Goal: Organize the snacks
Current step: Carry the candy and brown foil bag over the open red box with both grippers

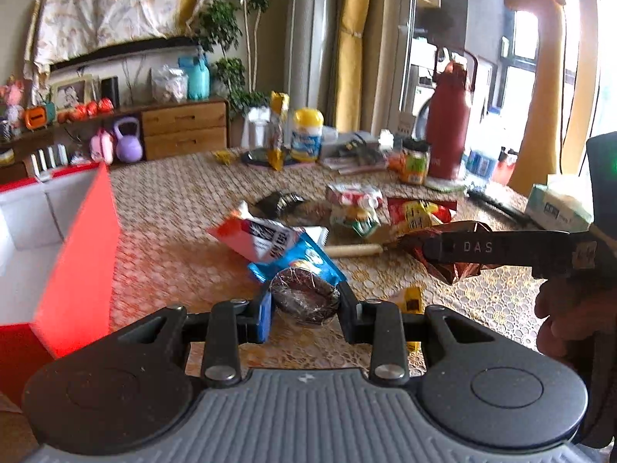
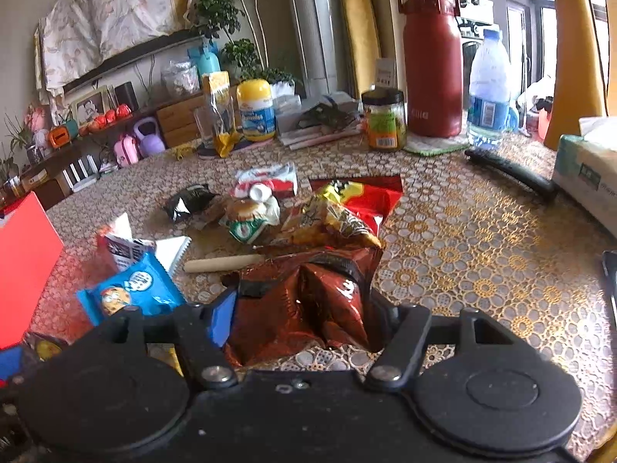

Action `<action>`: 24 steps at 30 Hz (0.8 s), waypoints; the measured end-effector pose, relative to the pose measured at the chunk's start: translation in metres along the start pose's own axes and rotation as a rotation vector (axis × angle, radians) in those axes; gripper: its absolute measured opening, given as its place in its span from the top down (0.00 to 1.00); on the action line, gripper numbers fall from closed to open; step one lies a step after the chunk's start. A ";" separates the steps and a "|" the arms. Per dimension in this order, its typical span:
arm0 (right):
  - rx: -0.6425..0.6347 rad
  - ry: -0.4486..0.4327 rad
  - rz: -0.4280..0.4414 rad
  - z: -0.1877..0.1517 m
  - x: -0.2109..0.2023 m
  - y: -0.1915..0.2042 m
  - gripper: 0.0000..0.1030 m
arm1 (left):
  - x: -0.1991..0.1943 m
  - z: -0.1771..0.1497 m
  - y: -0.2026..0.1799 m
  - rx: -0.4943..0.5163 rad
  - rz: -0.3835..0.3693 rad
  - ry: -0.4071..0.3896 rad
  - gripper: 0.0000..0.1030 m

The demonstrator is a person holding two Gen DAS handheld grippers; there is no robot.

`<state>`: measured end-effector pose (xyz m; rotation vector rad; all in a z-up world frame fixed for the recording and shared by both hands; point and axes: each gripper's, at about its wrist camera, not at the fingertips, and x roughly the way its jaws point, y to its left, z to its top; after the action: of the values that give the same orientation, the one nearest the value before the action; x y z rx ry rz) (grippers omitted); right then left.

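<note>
Two hand-held grippers work a cluttered dining table as the snack sorting goes on. The left gripper (image 1: pixel 304 303) has its tongs clamped on a round dark cake in clear wrap (image 1: pixel 302 299), held just above the lace tablecloth (image 1: pixel 173 223), close beside a red box (image 1: pixel 77 254) with a white lining. The right gripper (image 2: pixel 304 308) has its tongs closed on a crumpled dark red foil bag (image 2: pixel 308 308) lying near the table's middle.

The wrapped cake looks light and soft, likely to dent under a hard squeeze, and its film looks slick; a hold across its widest part, as here, seems safest. The foil bag looks light and crinkly, its contents probably brittle, so a pinch on the loose foil near an edge would spare them.

Loose snacks lie between the two: a blue cookie packet (image 2: pixel 131 293), a red and white packet (image 1: pixel 254 239), a red and yellow chip bag (image 2: pixel 347 208), a small black packet (image 2: pixel 189 200) and a wooden stick (image 2: pixel 223 262).

What the red box holds cannot be seen from either camera. A jar with a dark lid (image 2: pixel 383 119) holds something green and orange; the red flask (image 2: pixel 432 61) is closed.
</note>
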<state>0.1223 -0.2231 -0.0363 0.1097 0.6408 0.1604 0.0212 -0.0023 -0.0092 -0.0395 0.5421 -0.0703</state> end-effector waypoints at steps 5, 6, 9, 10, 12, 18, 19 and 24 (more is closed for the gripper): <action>-0.014 -0.041 0.015 0.006 -0.021 0.013 0.35 | -0.029 0.007 0.011 -0.017 0.025 -0.051 0.68; -0.021 -0.052 0.023 0.008 -0.026 0.017 0.35 | -0.034 0.008 0.013 -0.019 0.033 -0.061 0.68; -0.039 -0.078 0.043 0.012 -0.037 0.028 0.35 | -0.051 0.012 0.021 -0.024 0.059 -0.084 0.68; -0.045 -0.085 0.051 0.014 -0.041 0.031 0.35 | -0.056 0.014 0.024 -0.027 0.069 -0.092 0.68; -0.059 -0.099 0.066 0.017 -0.047 0.038 0.35 | -0.067 0.017 0.031 -0.035 0.089 -0.108 0.68; -0.102 -0.122 0.125 0.027 -0.060 0.067 0.36 | -0.095 0.026 0.059 -0.062 0.170 -0.138 0.68; -0.110 -0.125 0.137 0.028 -0.062 0.073 0.36 | -0.100 0.028 0.066 -0.069 0.187 -0.143 0.68; -0.161 -0.129 0.214 0.035 -0.066 0.111 0.36 | -0.113 0.034 0.103 -0.108 0.269 -0.158 0.68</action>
<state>0.0788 -0.1284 0.0464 0.0326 0.4847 0.4072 -0.0515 0.1095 0.0723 -0.0759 0.3892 0.2231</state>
